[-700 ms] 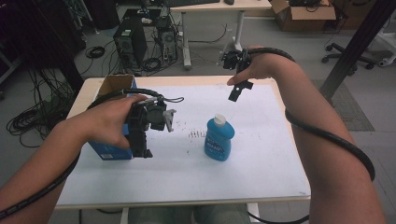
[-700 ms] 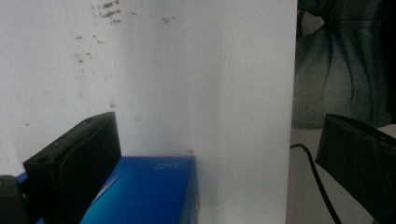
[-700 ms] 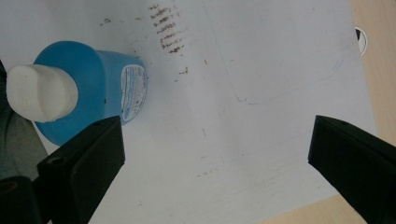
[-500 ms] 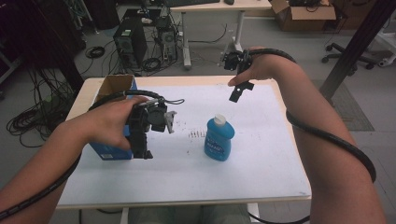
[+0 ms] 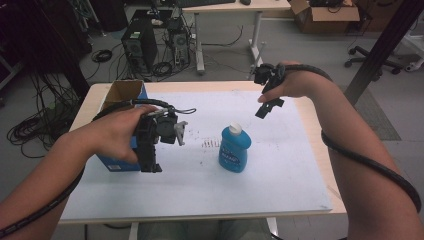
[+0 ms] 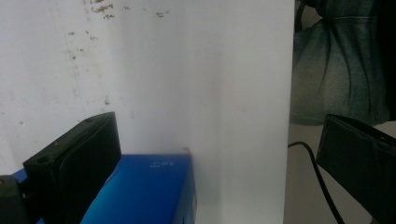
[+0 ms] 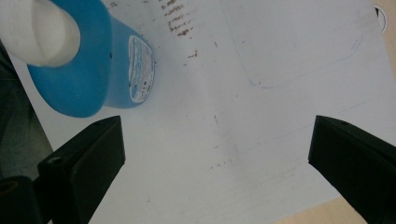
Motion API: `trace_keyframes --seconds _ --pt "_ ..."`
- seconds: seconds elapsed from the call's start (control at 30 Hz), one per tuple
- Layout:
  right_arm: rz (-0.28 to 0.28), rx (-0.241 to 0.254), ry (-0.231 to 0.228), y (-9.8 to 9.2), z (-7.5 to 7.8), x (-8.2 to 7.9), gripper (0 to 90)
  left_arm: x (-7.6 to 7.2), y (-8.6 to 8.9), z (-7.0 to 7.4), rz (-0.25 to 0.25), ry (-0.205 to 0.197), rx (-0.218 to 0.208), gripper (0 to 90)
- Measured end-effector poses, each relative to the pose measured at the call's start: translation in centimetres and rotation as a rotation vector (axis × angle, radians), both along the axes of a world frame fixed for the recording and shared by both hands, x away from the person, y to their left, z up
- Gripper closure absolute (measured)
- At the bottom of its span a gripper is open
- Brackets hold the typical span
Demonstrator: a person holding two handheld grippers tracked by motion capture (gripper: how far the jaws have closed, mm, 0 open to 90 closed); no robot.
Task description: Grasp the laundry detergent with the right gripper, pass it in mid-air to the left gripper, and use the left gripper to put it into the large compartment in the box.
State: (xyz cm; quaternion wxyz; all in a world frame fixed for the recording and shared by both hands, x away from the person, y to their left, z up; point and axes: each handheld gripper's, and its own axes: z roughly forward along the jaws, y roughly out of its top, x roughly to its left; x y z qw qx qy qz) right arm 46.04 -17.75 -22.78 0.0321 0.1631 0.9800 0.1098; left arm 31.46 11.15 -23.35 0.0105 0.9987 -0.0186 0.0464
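Note:
A blue bottle [image 5: 234,152] with a white cap stands upright in the middle of the white table [image 5: 285,170]. At the table's left sits a blue cardboard box [image 5: 116,163] with an open top. My left gripper [image 5: 150,169] hangs over the box's near right corner, pointing down, jaws open and empty. In the left gripper view the box corner [image 6: 144,191] lies below the left gripper [image 6: 219,126], close to one jaw. My right gripper [image 5: 264,109] is held above the table's far side, behind and to the right of the bottle. In the right gripper view the right gripper [image 7: 217,126] stands open, with the bottle [image 7: 88,70] off to one side.
Faint pen marks [image 5: 210,143] dot the tabletop left of the bottle. Beyond the far edge are computer towers [image 5: 137,47] with loose cables, a desk leg [image 5: 257,35] and a cardboard box [image 5: 325,10]. A dark post [image 5: 380,50] rises at the right. A cable [image 5: 370,165] trails along the right forearm.

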Motion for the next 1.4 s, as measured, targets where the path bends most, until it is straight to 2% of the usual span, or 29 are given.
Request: trace_keyframes --seconds 0.23,0.4,0.5,0.6,0.67,0.83,1.0,1.1,1.13,1.4 --pt "-0.004 0.038 -0.01 -1.7 -1.0 -1.2 3.7 0.1 -0.4 -0.3 -0.003 0.004 0.015 0.2" --pt "-0.004 0.06 -0.009 -2.4 -1.8 -1.7 3.8 0.2 -0.6 -0.3 -0.007 0.005 0.01 0.2" --pt "-0.005 0.091 -0.01 -2.9 -2.5 -2.3 3.7 0.3 -0.6 -0.4 -0.009 0.006 0.01 0.2" --pt "0.003 0.126 -0.009 -3.2 -3.1 -2.8 3.7 0.4 -0.5 -0.5 -0.008 0.007 0.006 0.2" --pt "0.008 0.127 -0.012 -3.2 -3.3 -2.9 3.5 0.5 -0.4 -0.7 -0.006 0.01 0.006 0.2" --pt "0.017 0.149 0.0 -3.5 -5.1 -3.8 3.7 0.6 -0.2 -1.2 -0.004 0.021 0.008 0.2" --pt "0.02 0.169 0.004 -3.8 -5.8 -4.4 3.6 0.6 0.0 -1.4 -0.002 0.024 0.009 0.2" --pt "0.028 0.198 -0.001 -4.0 -6.4 -5.0 3.5 0.6 0.0 -1.6 0.001 0.026 0.012 0.2" --pt "0.033 0.223 -0.006 -4.0 -6.8 -5.3 3.6 0.8 0.0 -1.7 0.001 0.026 0.012 0.2" --pt "0.044 0.286 -0.017 -4.2 -8.1 -6.7 3.6 0.7 -0.4 -1.7 -0.004 0.026 0.007 0.2"
